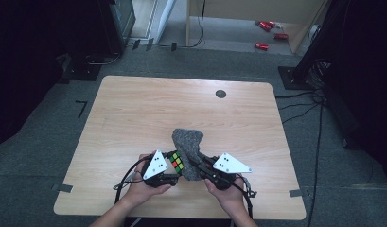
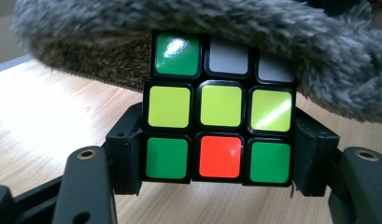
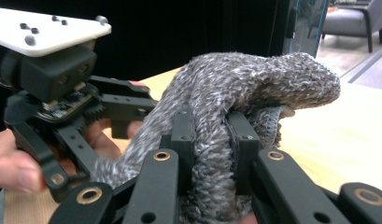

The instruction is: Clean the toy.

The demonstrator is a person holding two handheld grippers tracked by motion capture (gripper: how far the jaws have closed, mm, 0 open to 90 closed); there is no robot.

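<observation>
Item: puzzle cube (image 2: 219,112), clamped in left tongs (image 2: 219,184); grey fleece pouch (image 3: 235,98), pinched in right tongs (image 3: 212,144), best drawn squarely over the cube, both grips firm.

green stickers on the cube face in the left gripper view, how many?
3 on the cube: top-left, bottom-left, bottom-right. The grey cloth overhangs the top row, but all nine stickers show.
</observation>
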